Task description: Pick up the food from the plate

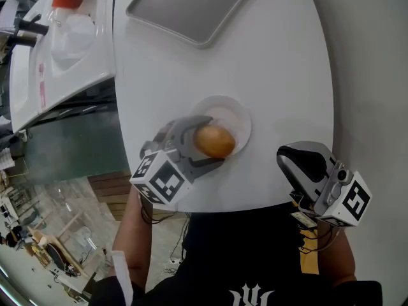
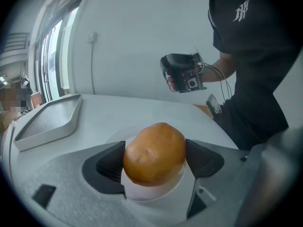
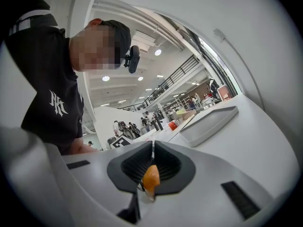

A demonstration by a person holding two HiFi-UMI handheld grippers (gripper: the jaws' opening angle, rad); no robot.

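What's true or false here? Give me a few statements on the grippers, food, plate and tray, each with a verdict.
1. The left gripper has its fingers against both sides of the food. True.
2. The right gripper is wide open. False: its fingers are together, with nothing held.
3. The food sits in the grey tray. False: it is over the white plate, between the left gripper's fingers; the grey tray lies apart, farther up the table.
4. The right gripper is held clear of the plate, near the table's edge. True.
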